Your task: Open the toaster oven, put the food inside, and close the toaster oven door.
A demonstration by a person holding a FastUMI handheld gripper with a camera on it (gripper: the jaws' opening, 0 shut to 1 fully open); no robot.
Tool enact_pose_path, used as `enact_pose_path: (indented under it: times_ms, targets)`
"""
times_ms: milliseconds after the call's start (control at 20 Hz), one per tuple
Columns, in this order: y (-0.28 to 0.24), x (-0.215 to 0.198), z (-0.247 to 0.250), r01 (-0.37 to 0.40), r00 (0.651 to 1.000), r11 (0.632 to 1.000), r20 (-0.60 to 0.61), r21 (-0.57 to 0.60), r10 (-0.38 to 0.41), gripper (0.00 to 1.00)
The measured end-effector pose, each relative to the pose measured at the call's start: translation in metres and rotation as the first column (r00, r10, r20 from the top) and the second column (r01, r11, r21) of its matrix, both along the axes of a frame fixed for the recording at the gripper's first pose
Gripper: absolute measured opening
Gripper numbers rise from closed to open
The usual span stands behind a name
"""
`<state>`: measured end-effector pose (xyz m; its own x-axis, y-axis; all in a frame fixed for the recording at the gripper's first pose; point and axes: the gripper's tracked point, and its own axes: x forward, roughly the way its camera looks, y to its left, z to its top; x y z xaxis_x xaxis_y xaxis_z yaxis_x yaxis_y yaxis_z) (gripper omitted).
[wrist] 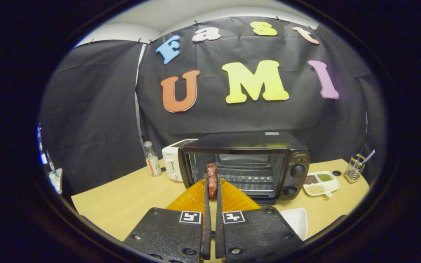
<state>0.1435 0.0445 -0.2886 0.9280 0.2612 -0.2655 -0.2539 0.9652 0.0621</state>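
The toaster oven (pixel 245 164) stands on the table (pixel 122 201) just beyond our gripper (pixel 212 182), and its door looks dropped open, since we see straight onto the wire rack inside and an amber, ribbed panel (pixel 232 199) lies flat beneath our fingers. The jaws are nearly together and clamp a dark reddish-brown piece of food (pixel 212 174) upright between their tips; both fingers press on it. We hold that food in front of the oven's mouth, over the amber panel, at about the level of the rack. Two round knobs (pixel 297 171) sit one above the other on the oven's right face. To the oven's left, touching or nearly touching it, is a white toaster (pixel 172 160), and left of that a small clear bottle (pixel 152 159) with a label. To the right we see a white divided dish (pixel 322 183) holding grains or seeds in separate compartments, a wire utensil holder (pixel 355 168) further right, and a white tray (pixel 297 221) near our right finger's housing.
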Motion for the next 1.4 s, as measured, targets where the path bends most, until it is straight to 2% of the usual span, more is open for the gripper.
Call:
enact_pose_path:
  times_ms: [150,250,350,500,650,750,850,900,1050,1100,1200,1300,1400]
  targets:
    - [0.009,0.024,-0.011,0.032,0.999,0.992,-0.01,0.123,-0.031,0.08]
    - [0.01,0.038,-0.017,0.051,0.998,0.963,-0.046,0.264,-0.04,0.08]
    - [0.011,0.055,-0.022,0.065,0.994,0.905,-0.105,0.42,-0.022,0.08]
    - [-0.004,0.085,-0.029,0.153,0.982,0.792,-0.179,0.591,-0.056,0.08]
    - [-0.022,0.11,-0.046,0.259,0.962,0.72,-0.237,0.644,-0.134,0.08]
    - [-0.025,0.123,-0.054,0.298,0.952,0.676,-0.263,0.674,-0.158,0.08]
    - [-0.031,0.137,-0.065,0.349,0.935,0.646,-0.299,0.679,-0.191,0.08]
    - [-0.034,0.142,-0.074,0.384,0.921,0.645,-0.325,0.661,-0.215,0.08]
    - [-0.041,0.148,-0.082,0.431,0.901,0.576,-0.362,0.694,-0.238,0.08]
    - [-0.045,0.147,-0.086,0.453,0.891,0.569,-0.376,0.686,-0.254,0.1]
    - [-0.051,0.147,-0.091,0.482,0.875,0.59,-0.385,0.647,-0.293,0.12]
    - [-0.05,0.146,-0.089,0.502,0.864,0.622,-0.384,0.601,-0.326,0.14]
    - [-0.049,0.146,-0.089,0.519,0.853,0.671,-0.375,0.529,-0.364,0.16]
